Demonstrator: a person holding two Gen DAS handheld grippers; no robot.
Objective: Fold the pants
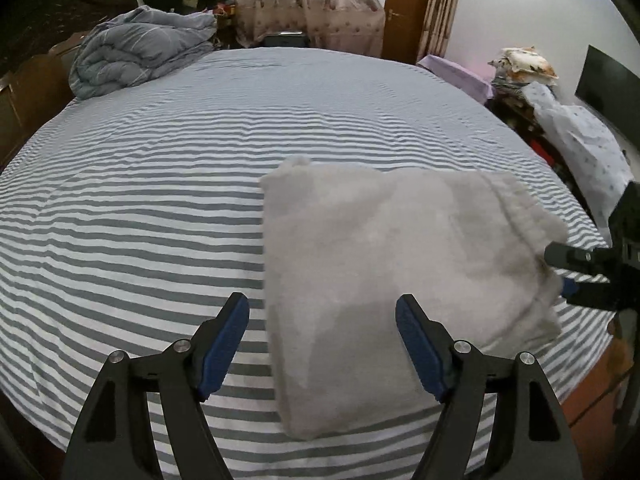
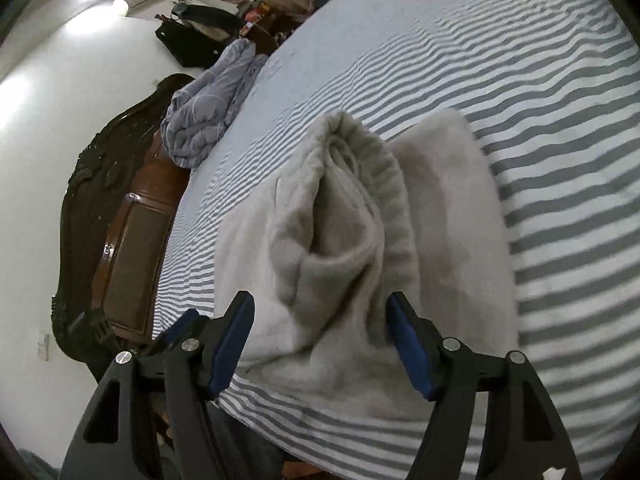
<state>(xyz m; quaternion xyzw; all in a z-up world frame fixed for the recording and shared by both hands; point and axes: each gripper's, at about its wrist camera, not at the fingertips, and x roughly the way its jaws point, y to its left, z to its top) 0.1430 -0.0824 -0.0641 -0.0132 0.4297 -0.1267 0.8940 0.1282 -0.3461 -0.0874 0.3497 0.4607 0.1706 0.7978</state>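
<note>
Light grey fleece pants (image 1: 392, 264) lie folded into a rough rectangle on the striped bed sheet (image 1: 160, 184), near the bed's front right. My left gripper (image 1: 322, 308) is open just above the folded pants' near left edge, holding nothing. My right gripper (image 1: 560, 272) shows at the right edge of the left wrist view, by the pants' waistband corner. In the right wrist view the right gripper (image 2: 320, 312) is open, its jaws either side of a raised fold of the pants (image 2: 340, 232) at the ribbed waistband, not pinching it.
A crumpled blue-grey duvet (image 1: 136, 56) lies at the bed's far left corner, also in the right wrist view (image 2: 208, 108). A dark wooden headboard (image 2: 104, 208) runs along that side. Piled bedding (image 1: 576, 136) and a dark screen (image 1: 612, 84) stand right of the bed.
</note>
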